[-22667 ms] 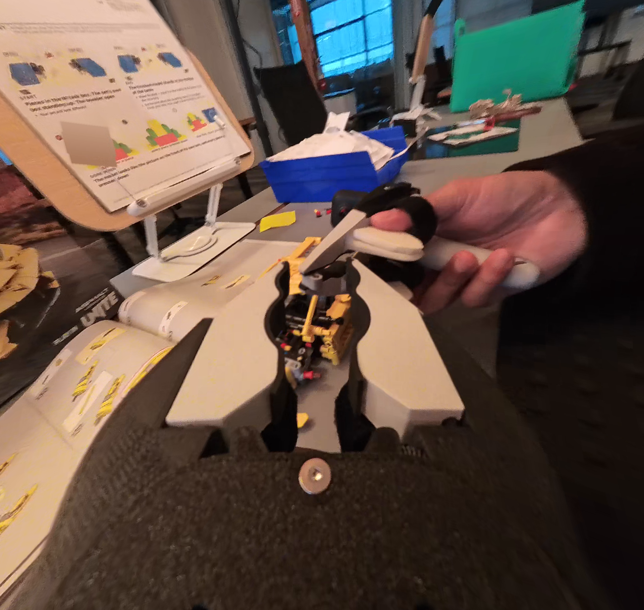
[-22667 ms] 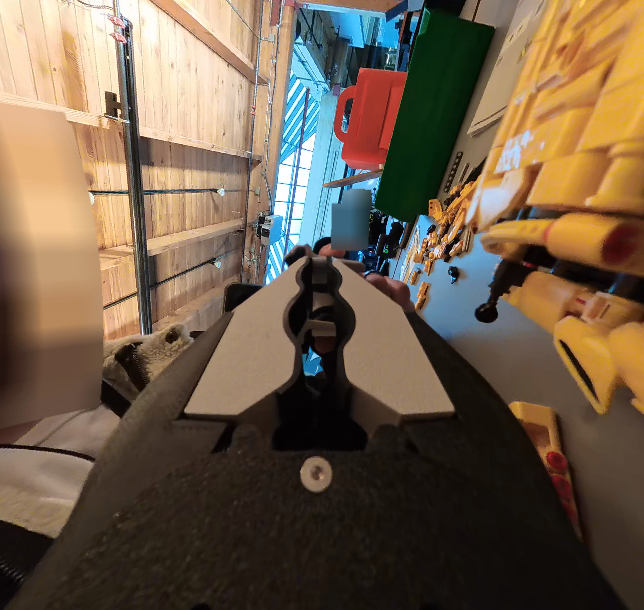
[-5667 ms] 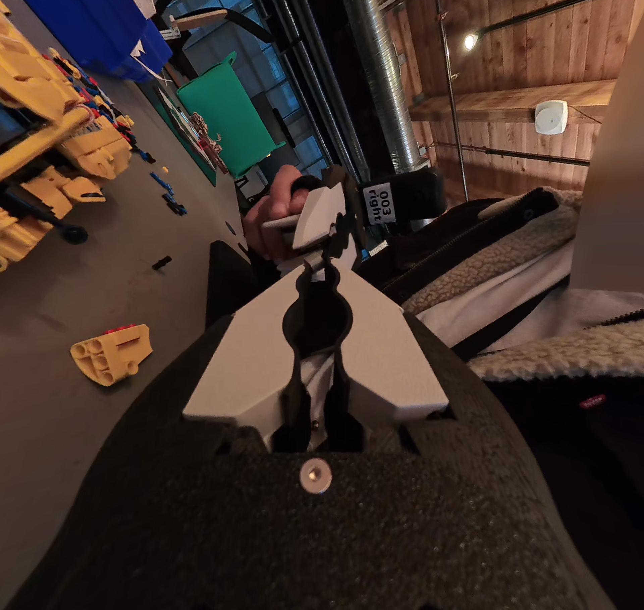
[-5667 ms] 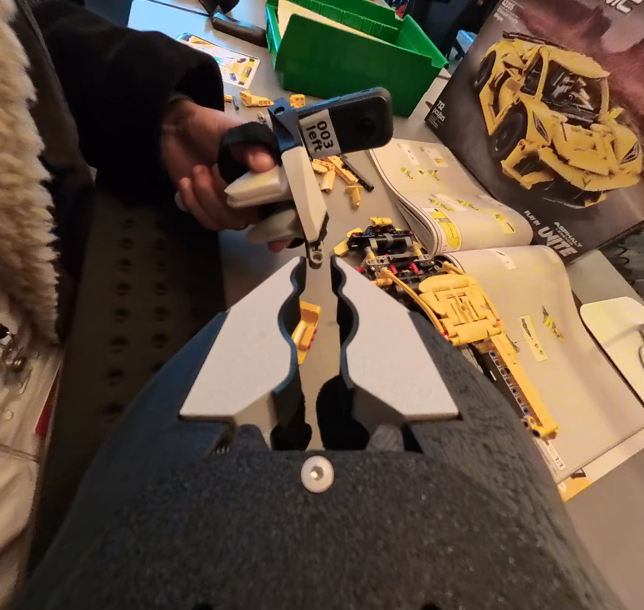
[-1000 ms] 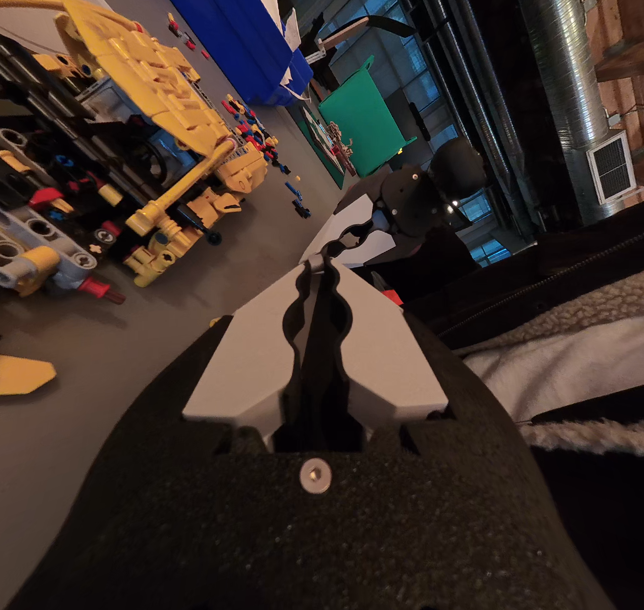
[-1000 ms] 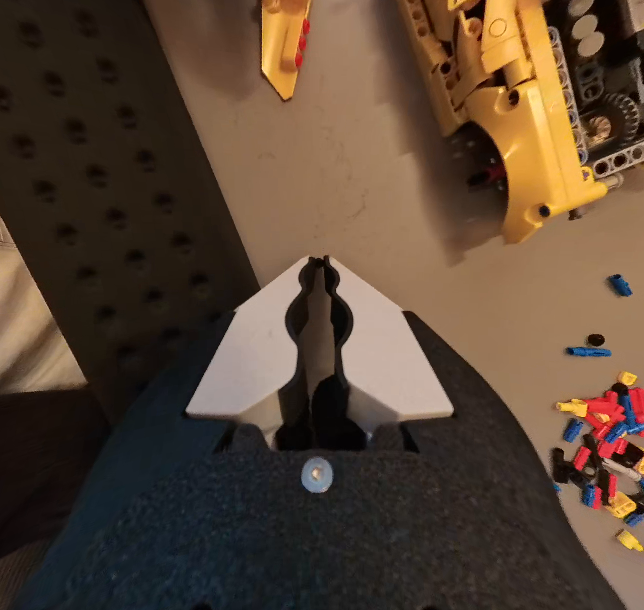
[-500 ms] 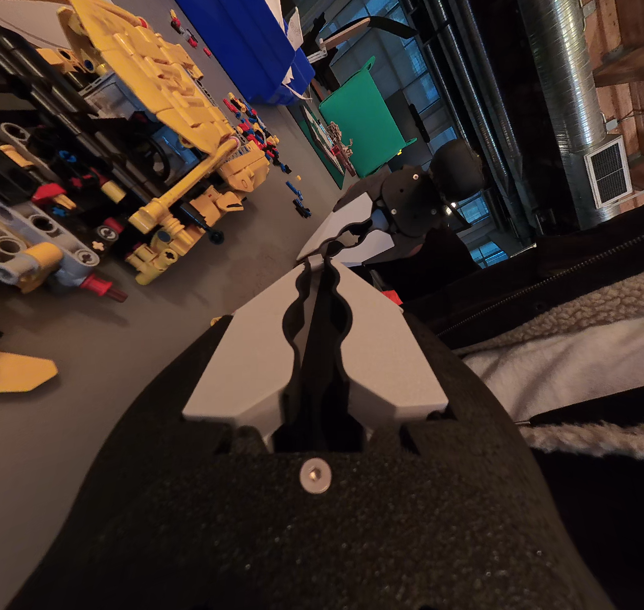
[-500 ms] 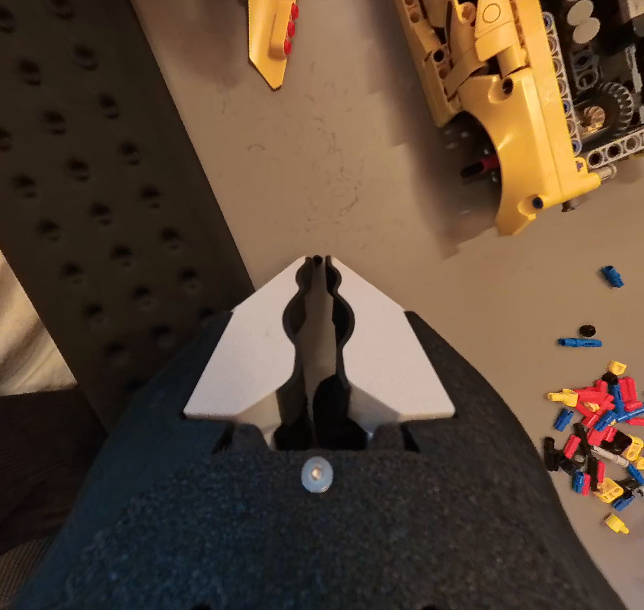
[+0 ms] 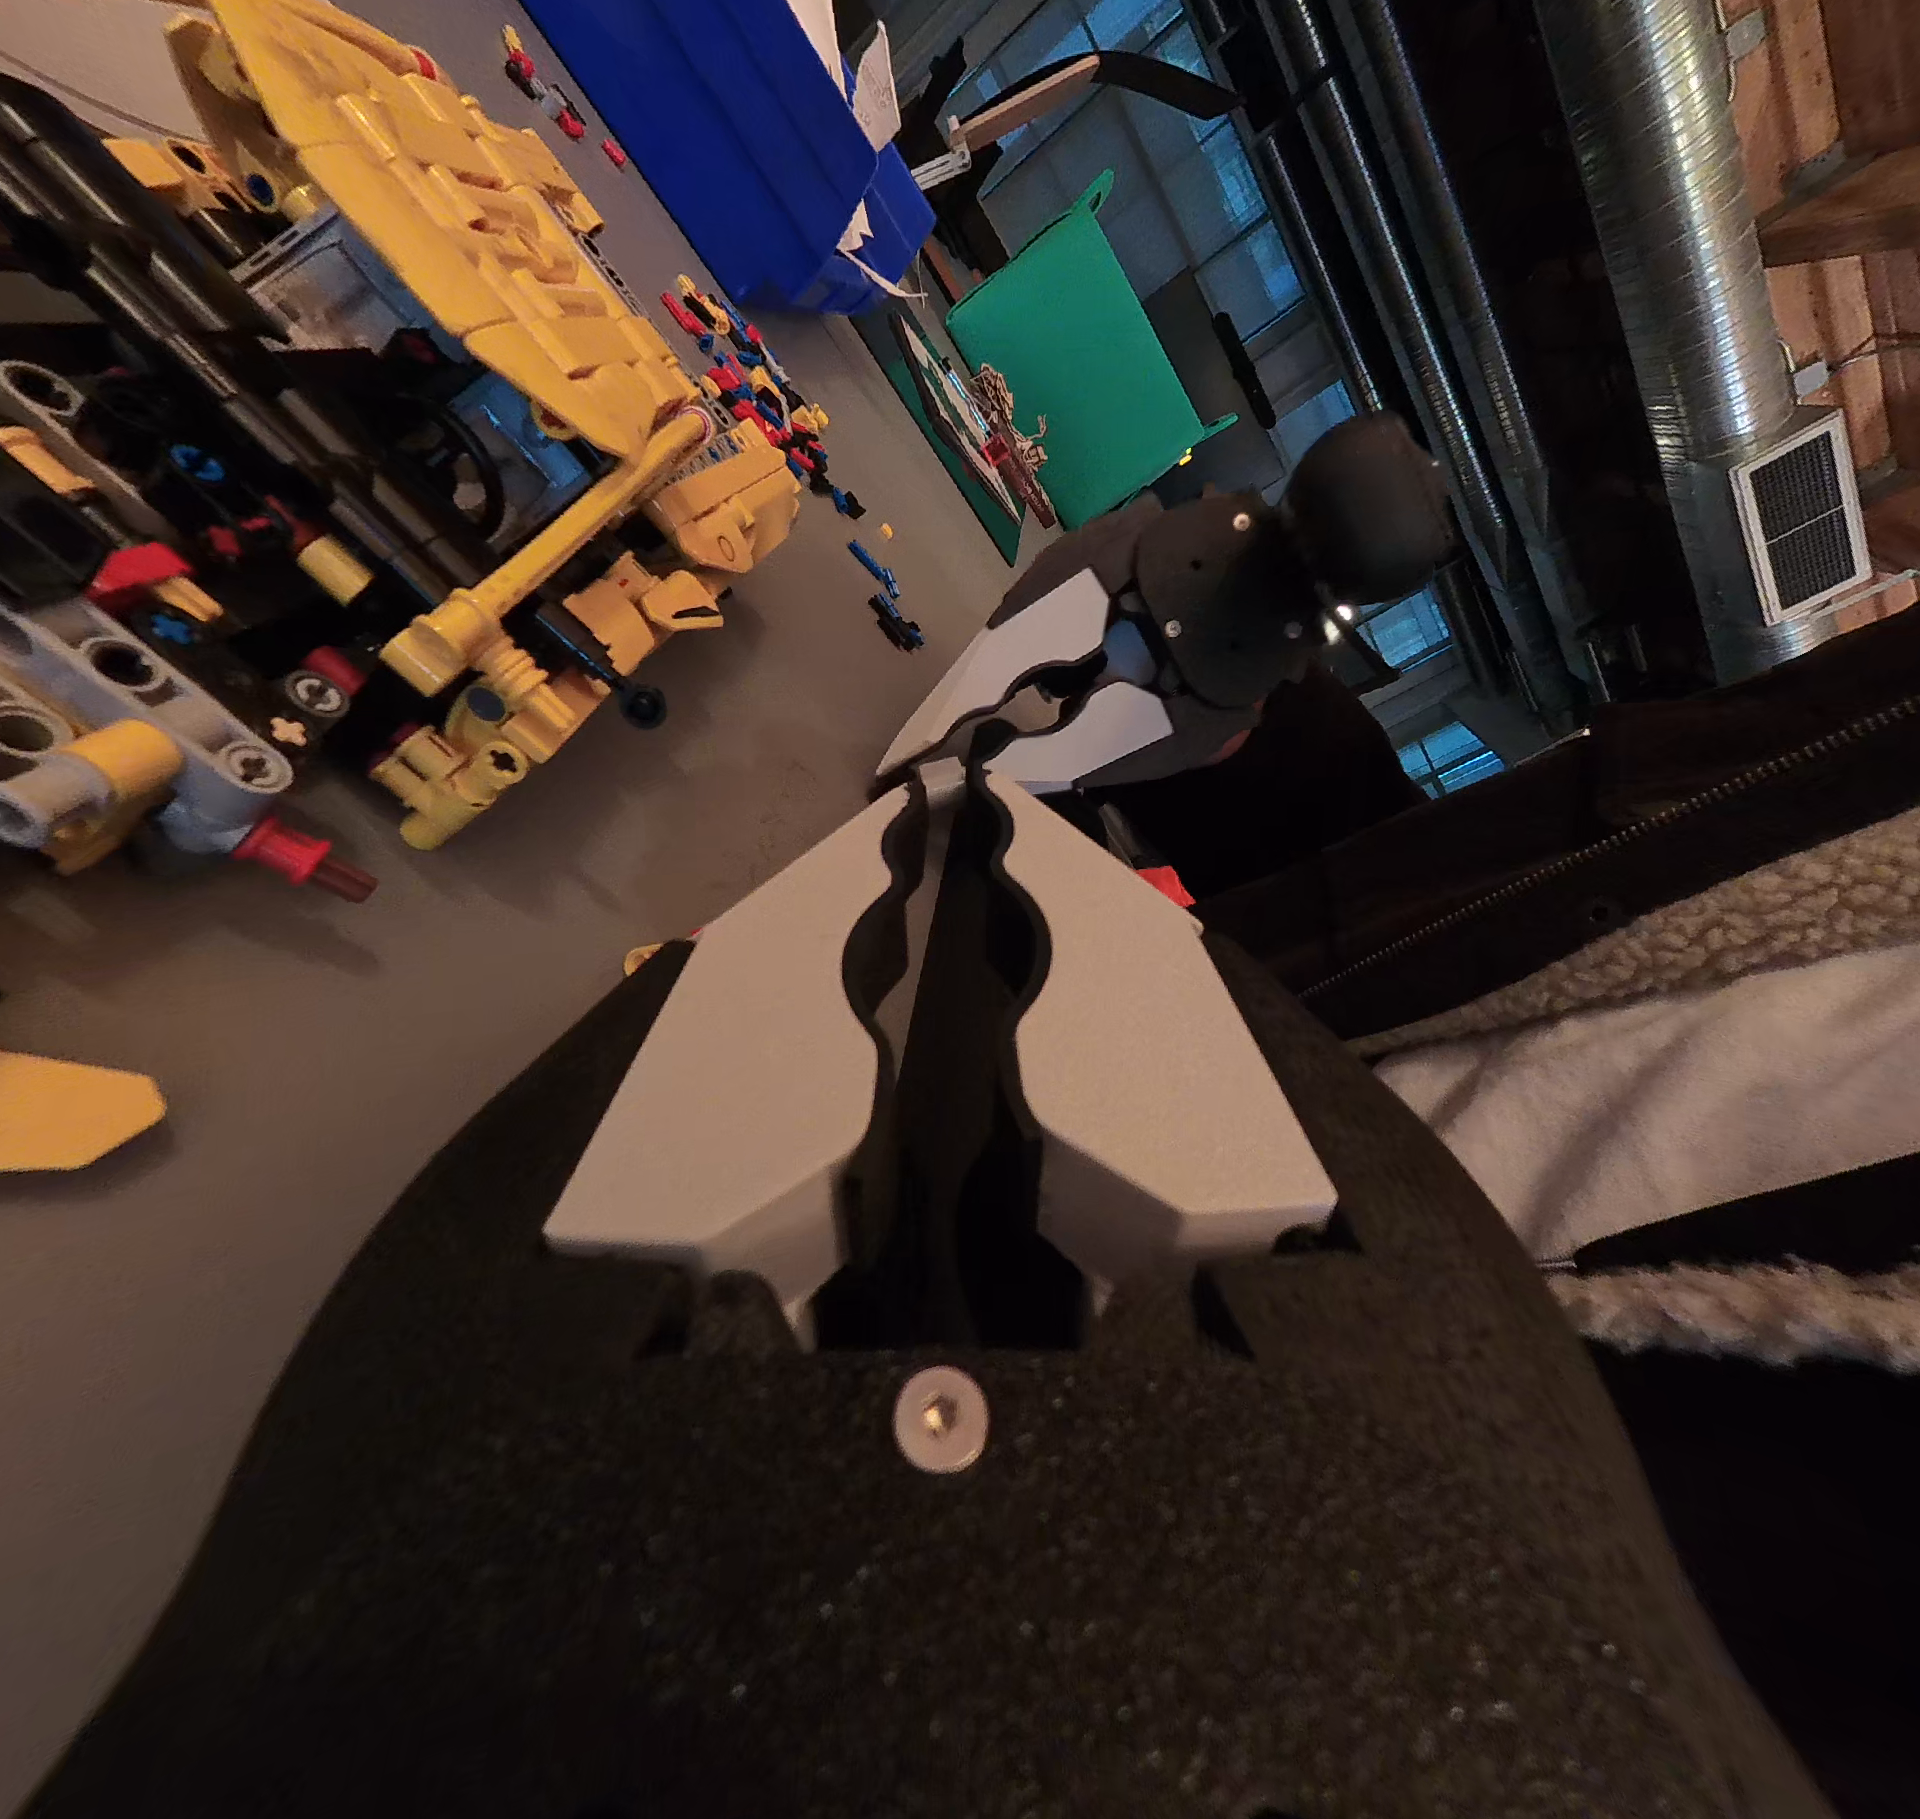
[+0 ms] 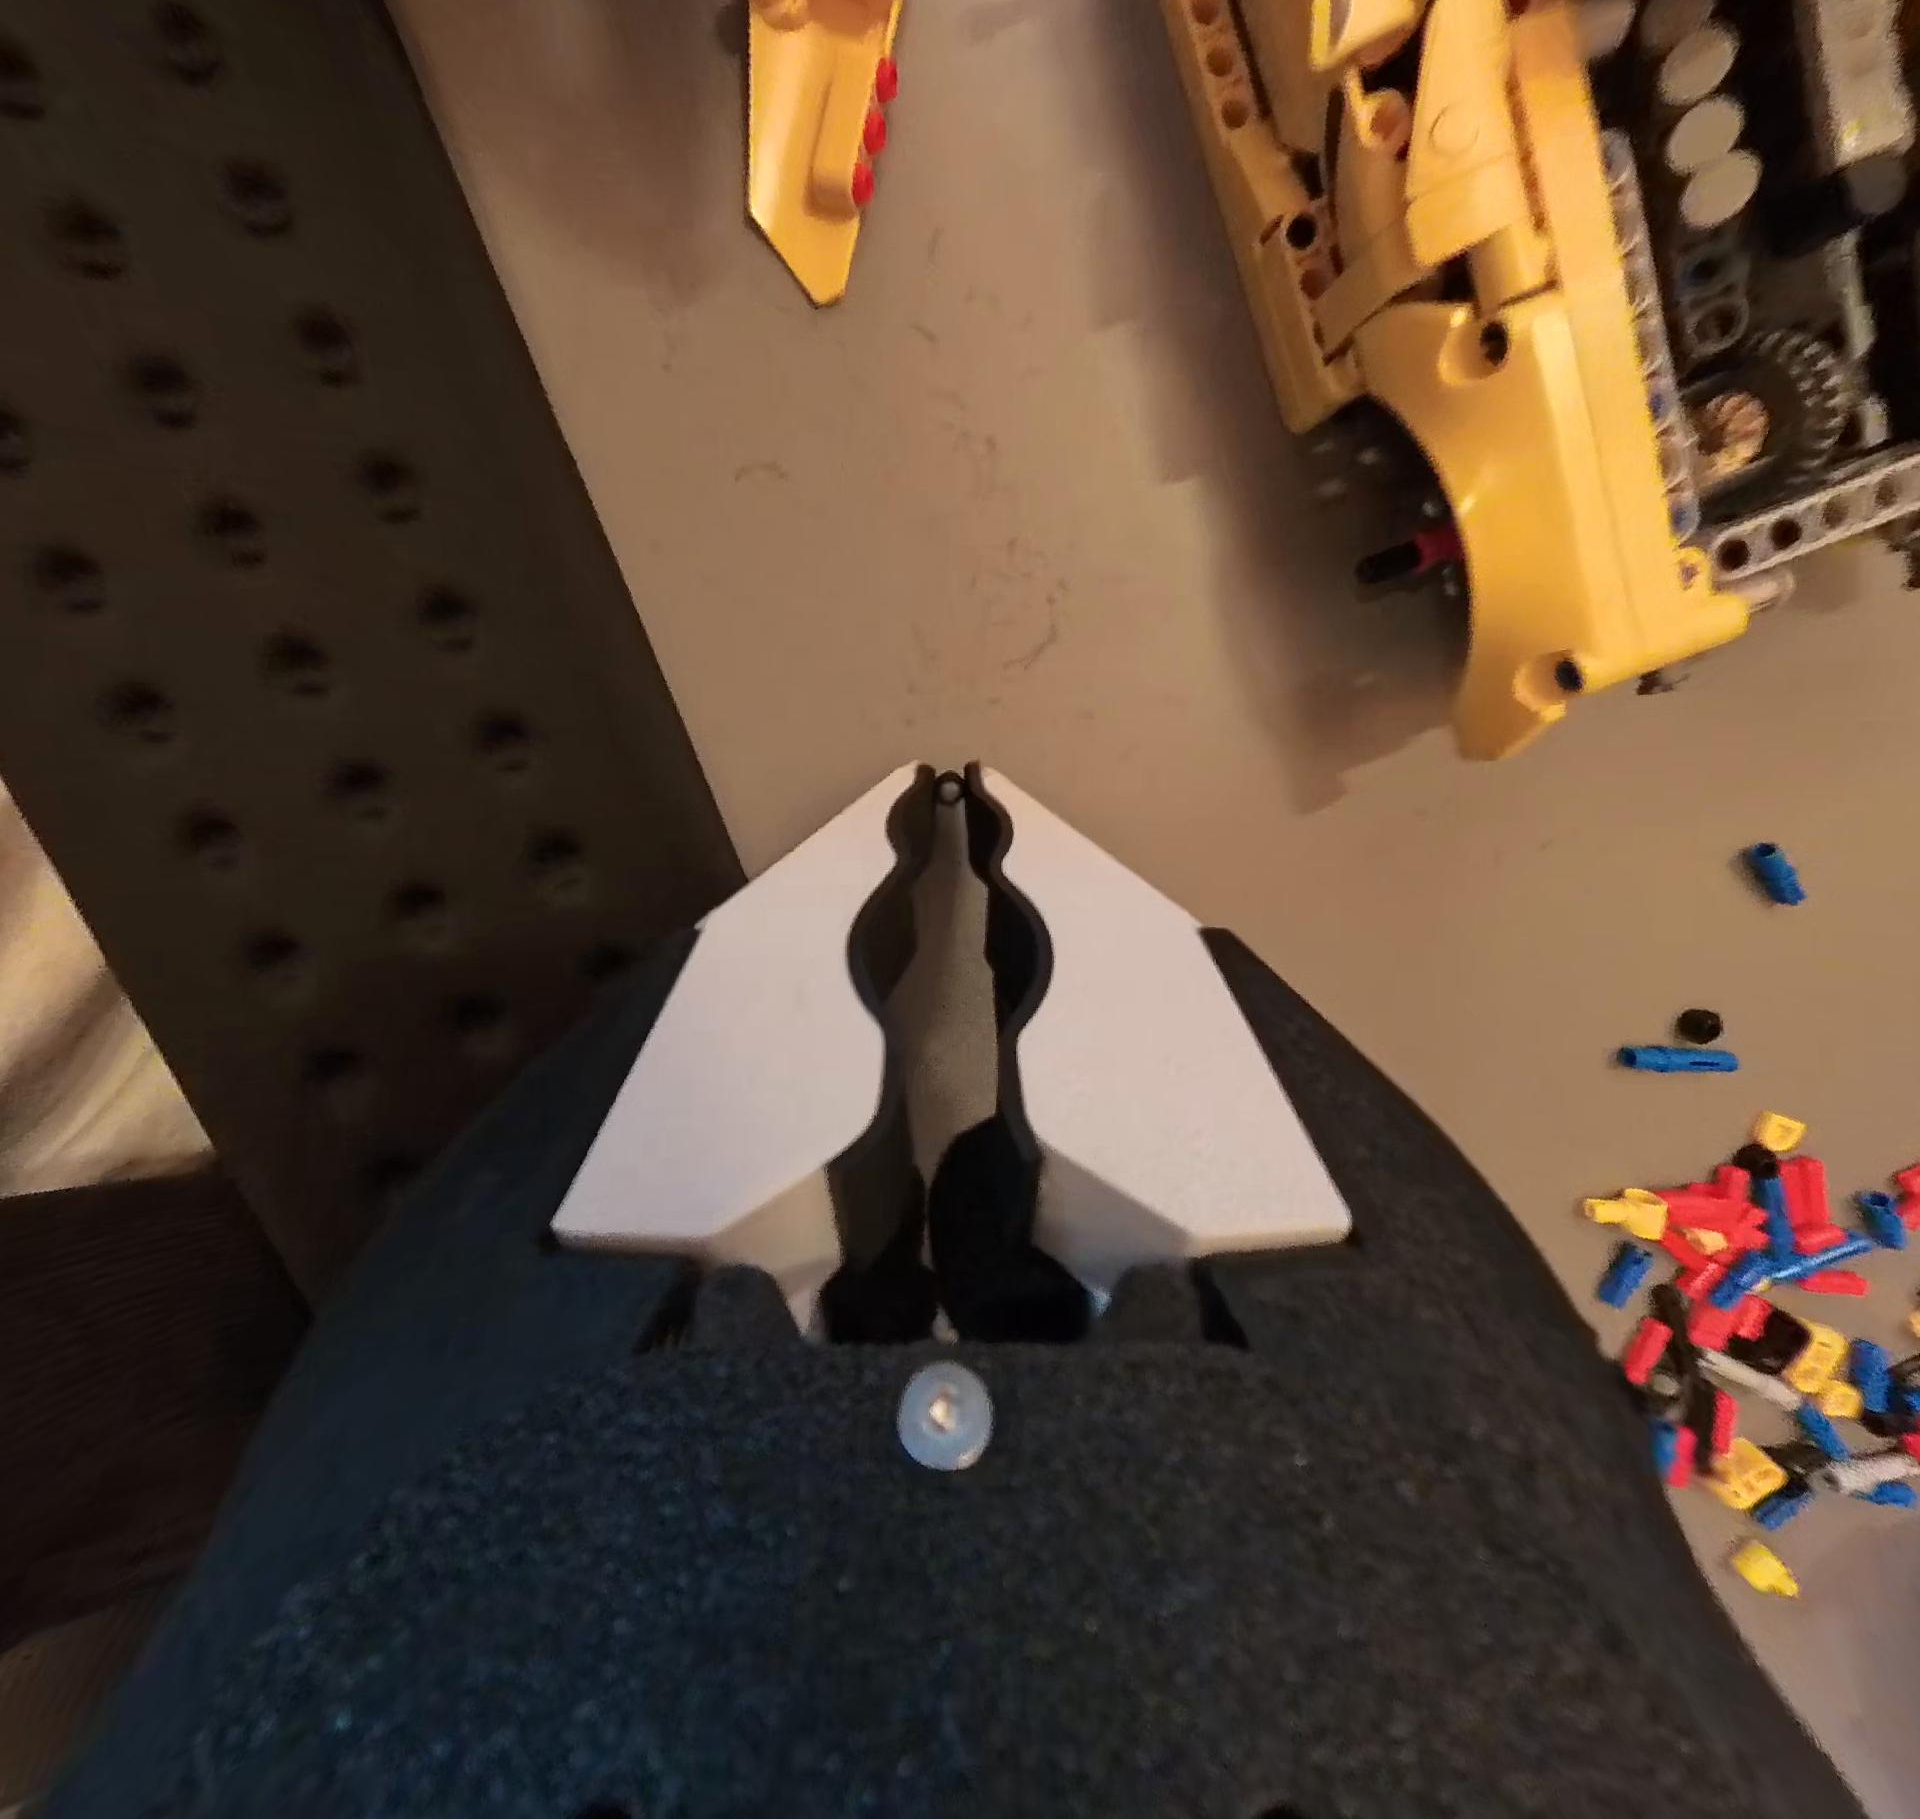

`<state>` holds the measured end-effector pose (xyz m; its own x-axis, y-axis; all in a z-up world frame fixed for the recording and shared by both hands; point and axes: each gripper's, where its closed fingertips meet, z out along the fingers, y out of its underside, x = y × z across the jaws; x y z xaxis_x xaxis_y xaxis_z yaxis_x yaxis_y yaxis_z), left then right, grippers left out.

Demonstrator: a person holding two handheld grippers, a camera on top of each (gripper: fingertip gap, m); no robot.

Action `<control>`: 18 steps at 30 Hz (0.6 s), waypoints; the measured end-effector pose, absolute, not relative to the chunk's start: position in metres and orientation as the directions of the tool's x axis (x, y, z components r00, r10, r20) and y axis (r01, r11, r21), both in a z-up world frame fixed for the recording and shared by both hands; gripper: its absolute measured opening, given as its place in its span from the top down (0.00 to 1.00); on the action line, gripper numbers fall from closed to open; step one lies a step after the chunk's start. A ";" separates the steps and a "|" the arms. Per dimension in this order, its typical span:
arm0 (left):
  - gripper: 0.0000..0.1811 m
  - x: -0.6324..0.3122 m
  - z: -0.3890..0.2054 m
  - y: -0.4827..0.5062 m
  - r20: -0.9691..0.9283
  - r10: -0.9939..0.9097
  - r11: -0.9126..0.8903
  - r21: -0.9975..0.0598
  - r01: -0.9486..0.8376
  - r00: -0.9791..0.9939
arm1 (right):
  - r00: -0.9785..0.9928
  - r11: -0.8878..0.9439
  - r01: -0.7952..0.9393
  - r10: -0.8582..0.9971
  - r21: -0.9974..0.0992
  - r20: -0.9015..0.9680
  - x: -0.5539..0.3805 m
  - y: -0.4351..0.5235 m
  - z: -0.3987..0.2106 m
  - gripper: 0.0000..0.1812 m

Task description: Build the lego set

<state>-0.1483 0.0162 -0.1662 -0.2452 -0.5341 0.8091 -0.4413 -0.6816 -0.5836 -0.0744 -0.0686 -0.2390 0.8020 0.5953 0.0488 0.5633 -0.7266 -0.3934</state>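
The partly built yellow and black model car (image 9: 468, 242) lies on the grey table, and it also shows in the right wrist view (image 10: 1538, 398). My right gripper (image 10: 948, 784) is shut on a tiny black ring-like piece (image 10: 948, 790) at its tips, above bare table. In the left wrist view the right gripper (image 9: 966, 735) sits just beyond my left gripper (image 9: 948, 782), almost tip to tip. The left jaws stand a narrow slit apart, and I make out nothing between them. A loose yellow panel with red pins (image 10: 821, 107) lies near the car.
A pile of small red, blue and yellow pins (image 10: 1766, 1302) lies to the right on the table (image 10: 987, 522). A dark perforated panel (image 10: 260, 522) borders the table on the left. A blue bin (image 9: 675, 55) and a green bin (image 9: 1081, 367) stand farther off. A person's fleece-lined jacket (image 9: 1558, 990) is close by.
Over the last second both grippers have stayed nearly still, and the right gripper's tips have drifted slightly closer to the left's. The jaws of both look unchanged.
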 end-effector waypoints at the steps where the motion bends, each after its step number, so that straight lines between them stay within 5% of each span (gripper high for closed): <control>1: 0.96 -0.148 -0.165 0.017 0.809 -0.533 -0.685 -0.584 -0.436 -0.246 | 0.798 -0.714 0.569 0.600 -0.408 0.064 -0.077 -0.065 -0.233 0.98; 8: 0.96 -0.150 -0.158 0.023 0.836 -0.475 -0.736 -0.548 -0.397 -0.273 | 0.757 -0.417 0.599 0.575 -0.684 0.312 -0.141 0.004 -0.154 0.98; 18: 0.96 -0.150 -0.158 0.022 0.837 -0.473 -0.734 -0.547 -0.402 -0.275 | 0.754 -0.399 0.609 0.561 -0.686 0.343 -0.152 0.021 -0.159 0.98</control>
<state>-0.1499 0.0223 -0.1576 -0.2752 -0.4734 0.8368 -0.4016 -0.7342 -0.5474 -0.1520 0.0212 -0.1592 0.7537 0.5607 0.3429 0.6087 -0.3987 -0.6860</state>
